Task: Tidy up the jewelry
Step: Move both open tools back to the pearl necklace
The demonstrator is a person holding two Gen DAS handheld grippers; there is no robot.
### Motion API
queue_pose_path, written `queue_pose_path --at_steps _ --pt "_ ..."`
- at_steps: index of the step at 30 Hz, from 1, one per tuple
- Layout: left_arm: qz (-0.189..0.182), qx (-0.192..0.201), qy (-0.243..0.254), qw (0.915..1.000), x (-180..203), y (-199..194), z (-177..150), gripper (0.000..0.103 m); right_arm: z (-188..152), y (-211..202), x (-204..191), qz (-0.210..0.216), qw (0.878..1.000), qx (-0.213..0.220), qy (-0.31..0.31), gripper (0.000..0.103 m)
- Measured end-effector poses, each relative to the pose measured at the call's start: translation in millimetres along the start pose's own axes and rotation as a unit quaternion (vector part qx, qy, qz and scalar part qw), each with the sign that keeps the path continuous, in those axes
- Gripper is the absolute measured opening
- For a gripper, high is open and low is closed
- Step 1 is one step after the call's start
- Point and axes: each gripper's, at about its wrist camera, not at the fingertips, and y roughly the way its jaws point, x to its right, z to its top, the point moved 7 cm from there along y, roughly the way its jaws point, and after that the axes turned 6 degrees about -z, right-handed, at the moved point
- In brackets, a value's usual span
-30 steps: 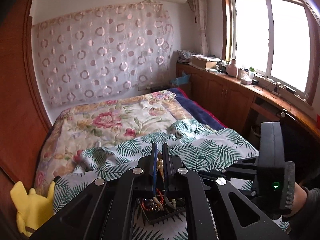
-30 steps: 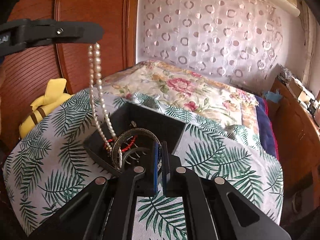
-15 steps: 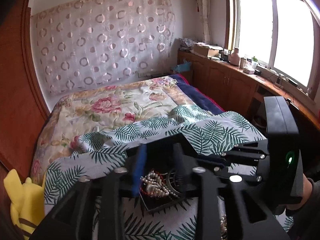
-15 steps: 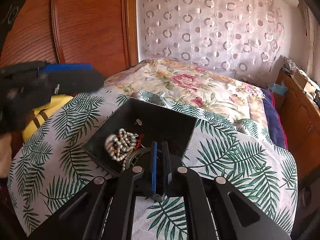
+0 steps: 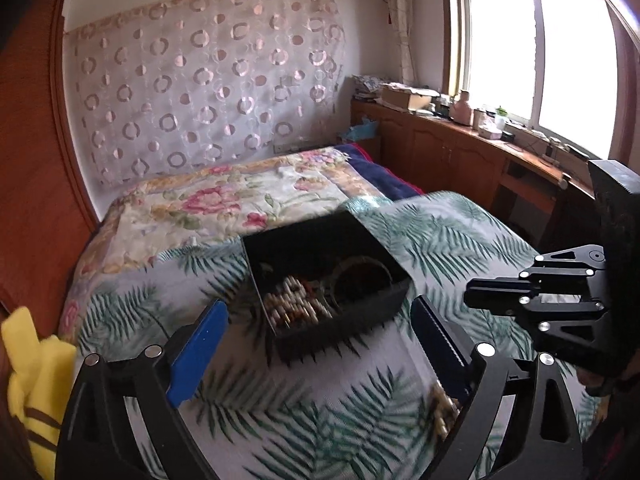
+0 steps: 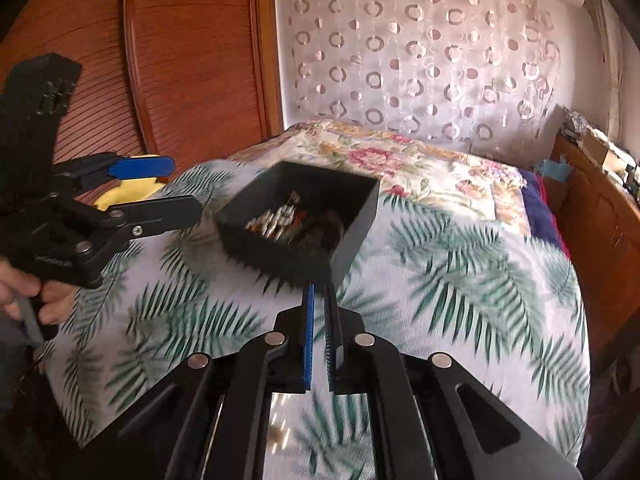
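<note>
A black open box (image 5: 340,312) stands on the fern-print cloth and holds the pearl necklace (image 5: 292,308), a red bead string and a metal bangle (image 5: 362,276). The box also shows in the right wrist view (image 6: 296,252), with the pearls (image 6: 272,220) inside. My left gripper (image 5: 320,320) is wide open and empty, just short of the box; it shows at the left of the right wrist view (image 6: 168,188). My right gripper (image 6: 319,292) is shut with nothing between its fingers, drawn back from the box; it appears at the right of the left wrist view (image 5: 480,300).
The fern-print cloth (image 6: 460,280) covers the near part of a bed with a floral quilt (image 5: 224,200). A yellow plush toy (image 5: 32,368) lies at the left edge. More beads (image 5: 444,408) lie on the cloth by my left gripper's right finger. Wooden cabinets (image 5: 460,152) run under the window.
My left gripper opened and dropped the pearl necklace into the box, then pulled back. My right gripper let go of the bangle, which now lies in the box, and drew back, shut.
</note>
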Motion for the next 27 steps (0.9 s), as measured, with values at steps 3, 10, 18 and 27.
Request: queue_pose_path --at_steps 3,10,18,27 --pt "-0.006 -0.005 0.000 1.0000 8 -4 -17 0.095 -20 -9 -4 0.005 1.000 -0.007 -0.001 0.006" --pt "-0.025 -0.021 -0.008 0.9994 22 -10 -53 0.095 -54 -9 -16 0.018 0.999 -0.038 -0.009 0.006" --pt "-0.049 -0.030 -0.016 0.9982 37 -15 -75 0.095 -74 -5 -18 0.016 0.998 -0.060 -0.005 0.018" --pt "-0.095 -0.051 0.004 0.9941 73 -8 -86 0.061 -95 -16 -12 0.003 0.998 -0.061 0.014 0.022"
